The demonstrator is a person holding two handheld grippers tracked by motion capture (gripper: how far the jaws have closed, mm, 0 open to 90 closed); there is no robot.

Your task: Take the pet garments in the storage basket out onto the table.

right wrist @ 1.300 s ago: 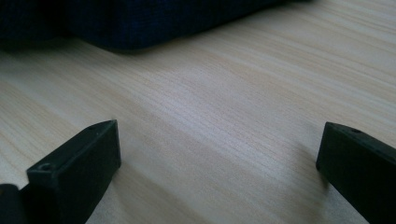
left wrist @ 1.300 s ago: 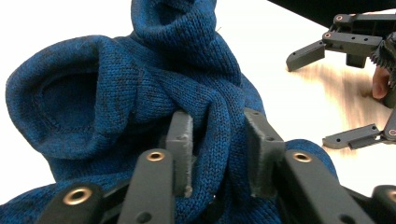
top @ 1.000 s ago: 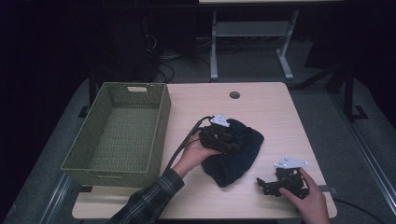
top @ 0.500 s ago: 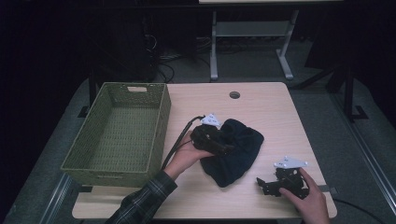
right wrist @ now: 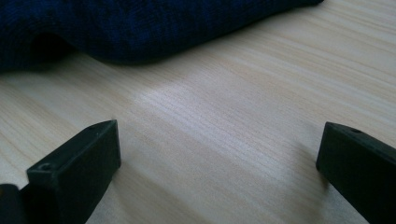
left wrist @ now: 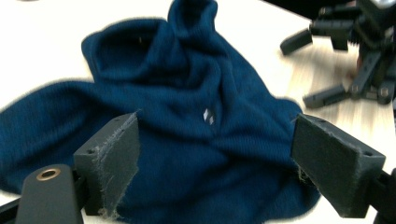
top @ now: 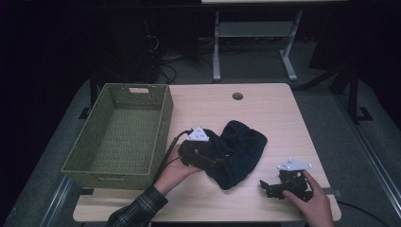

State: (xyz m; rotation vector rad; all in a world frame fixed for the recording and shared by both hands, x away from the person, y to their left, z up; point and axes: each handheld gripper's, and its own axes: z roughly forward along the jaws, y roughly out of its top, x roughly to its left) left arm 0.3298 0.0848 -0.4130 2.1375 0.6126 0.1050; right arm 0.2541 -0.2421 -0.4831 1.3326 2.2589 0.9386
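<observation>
Spread wide after just opening, the left gripper point(left wrist: 215, 163) grips nothing; the dark blue cloth point(left wrist: 187, 116) lies crumpled below it on the table point(top: 265, 109). At four o'clock, well apart, the right gripper point(top: 270, 188) rests open-jawed and empty; the green basket point(top: 94, 165) stands at nine o'clock.

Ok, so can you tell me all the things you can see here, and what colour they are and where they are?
cloth: one, dark blue, crumpled in the middle of the table
basket: one, green woven, at the left side of the table
table: one, light wood, under everything
round hole: one, dark, near the far edge of the table
metal stand: one, grey, on the floor behind the table
left gripper: one, black, at the cloth's left edge, jaws open after just opening, cloth lying loose between them
right gripper: one, black, resting on the table near the right front corner, jaws open
hands: two, holding the grippers, one checked sleeve
</observation>
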